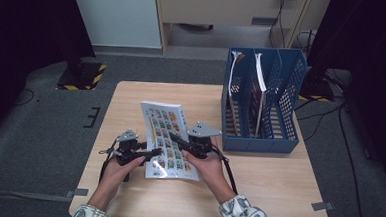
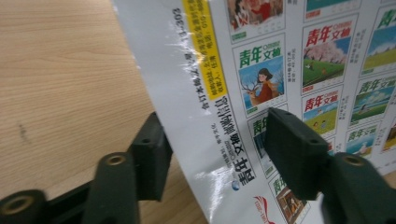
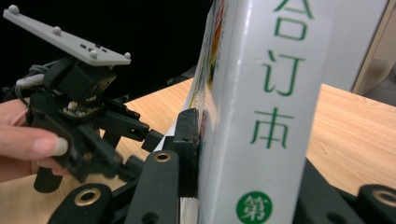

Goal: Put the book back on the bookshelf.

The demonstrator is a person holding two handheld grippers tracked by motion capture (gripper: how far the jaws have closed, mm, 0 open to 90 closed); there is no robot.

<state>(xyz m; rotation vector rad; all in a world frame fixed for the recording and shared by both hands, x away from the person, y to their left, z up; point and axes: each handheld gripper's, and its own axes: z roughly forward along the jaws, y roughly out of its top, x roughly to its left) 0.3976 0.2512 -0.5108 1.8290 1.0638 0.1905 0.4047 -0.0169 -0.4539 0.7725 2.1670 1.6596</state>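
- My right gripper (image 1: 175, 139) has its jaws clamped on the white spine edge of a thick bound magazine volume (image 1: 168, 139); in the right gripper view the spine (image 3: 261, 112) fills the gap between my two jaws, one pressed against the cover side and the other against the far side.
- On that spine I read green characters "合订本", and lower down a green disc with "第".
- My left gripper (image 1: 152, 153) sits at the volume's left edge near its lower corner. In the left gripper view my jaws stand a moderate way apart, one on the bare wood beside the edge, the other over the printed cover (image 2: 299, 79). I cannot tell whether they touch the paper.
- The cover is a grid of small magazine covers, each headed "青年文摘" in green or red. A yellow strip runs along the spine side, with black print beside it that includes "青年文摘", and a number ending "-303" near the top.
- The volume lies near the middle of the wooden table (image 1: 256, 192), lifted on my right side and angled toward the far edge.
- To its right, apart from it, stands a blue perforated file rack (image 1: 286, 108) with three slots. Two magazines (image 1: 258, 82) stand upright in the left and middle slots.
- My left hand (image 1: 120, 171) and right hand (image 1: 209, 163) wrap the gripper handles; patterned sleeves (image 1: 245, 215) show at the bottom.
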